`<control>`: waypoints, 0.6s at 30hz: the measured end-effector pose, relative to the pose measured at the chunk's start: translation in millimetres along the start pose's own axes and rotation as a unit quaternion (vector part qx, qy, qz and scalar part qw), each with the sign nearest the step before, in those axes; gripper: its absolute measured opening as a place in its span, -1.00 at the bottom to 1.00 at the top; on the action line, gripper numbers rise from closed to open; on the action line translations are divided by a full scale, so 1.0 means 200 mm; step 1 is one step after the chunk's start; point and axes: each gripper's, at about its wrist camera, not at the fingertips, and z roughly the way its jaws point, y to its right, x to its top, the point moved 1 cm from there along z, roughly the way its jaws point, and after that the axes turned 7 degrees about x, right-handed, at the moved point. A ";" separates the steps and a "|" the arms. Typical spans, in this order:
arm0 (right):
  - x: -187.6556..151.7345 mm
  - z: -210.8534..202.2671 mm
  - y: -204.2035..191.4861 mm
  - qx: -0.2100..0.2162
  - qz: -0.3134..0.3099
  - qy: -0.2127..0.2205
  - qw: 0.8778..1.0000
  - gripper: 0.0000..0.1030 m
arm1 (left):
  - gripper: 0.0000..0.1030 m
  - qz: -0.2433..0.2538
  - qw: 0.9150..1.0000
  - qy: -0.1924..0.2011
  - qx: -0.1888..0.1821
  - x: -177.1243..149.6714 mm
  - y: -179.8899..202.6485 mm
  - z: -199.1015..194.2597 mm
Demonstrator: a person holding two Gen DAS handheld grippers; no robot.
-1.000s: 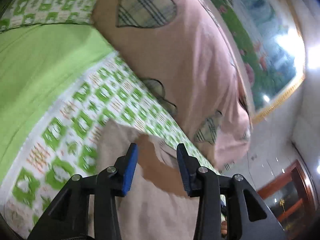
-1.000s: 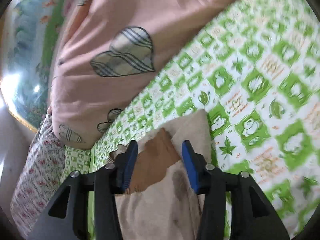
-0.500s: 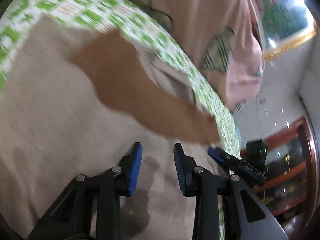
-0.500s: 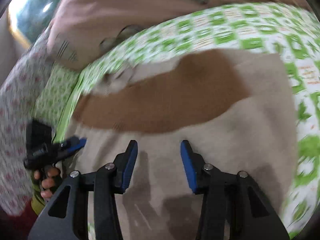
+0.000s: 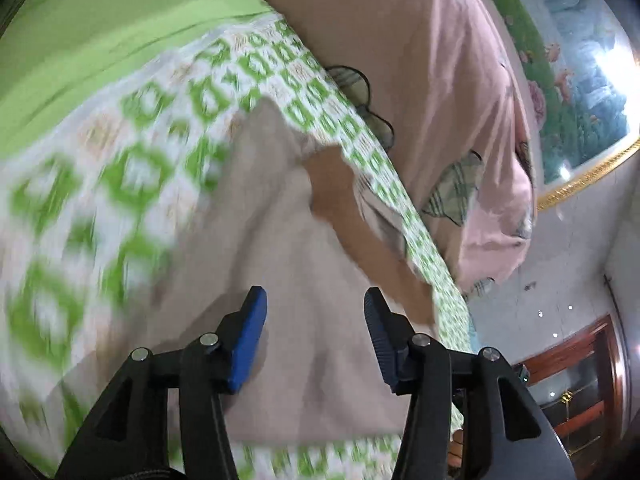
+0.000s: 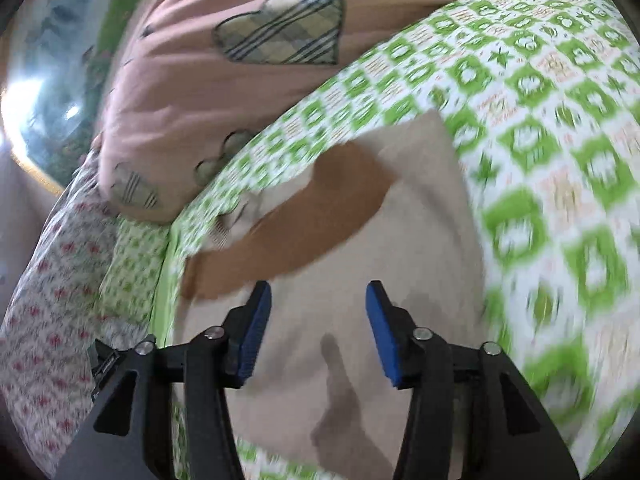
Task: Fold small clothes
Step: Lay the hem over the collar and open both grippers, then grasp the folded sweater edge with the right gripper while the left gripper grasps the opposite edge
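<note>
The left gripper [image 5: 314, 320] has its blue-padded jaws opening, about halfway apart, with nothing pinched between them; beige cloth shows in the gap but lies below, flat on the bed. The right gripper [image 6: 318, 312] is the same: jaws opening, roughly half spread, empty, hovering over the same cloth. That cloth is a single small beige garment [image 5: 280, 280] with a brown band [image 6: 304, 236] running across its far part, spread on the green-and-white checked bedsheet [image 5: 132, 152]. Seen from either gripper, the garment lies directly ahead and below, its near edge under the fingers and the brown band beyond the fingertips; its long axis seems to run across the two grippers rather than away from them, though motion blur leaves that uncertain. Neither hand looks clearly nearer; each sits over its own end. Past the garment, touching the sheet's far side, lies one pink quilt with plaid heart patches [image 6: 240, 72]. Count: two grippers, one garment, one sheet, one quilt. The next grasp likely turns on reaching forward to the band's edge.
</note>
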 end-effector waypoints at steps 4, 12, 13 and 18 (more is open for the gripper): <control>-0.21 -0.07 -0.08 0.018 -0.010 -0.002 1.000 0.19 | 0.23 0.022 1.000 -0.006 0.012 -0.26 0.00 -0.12; -0.46 -0.12 -0.14 0.026 -0.008 -0.032 0.999 0.19 | 0.26 0.018 0.999 -0.044 0.005 -0.59 -0.01 -0.13; -0.48 -0.12 -0.15 0.026 -0.011 -0.034 0.999 0.20 | 0.26 0.016 0.999 -0.044 0.007 -0.60 -0.01 -0.13; -0.50 -0.15 -0.17 0.030 -0.017 -0.033 0.999 0.20 | 0.26 0.005 0.999 -0.029 0.014 -0.62 -0.01 -0.11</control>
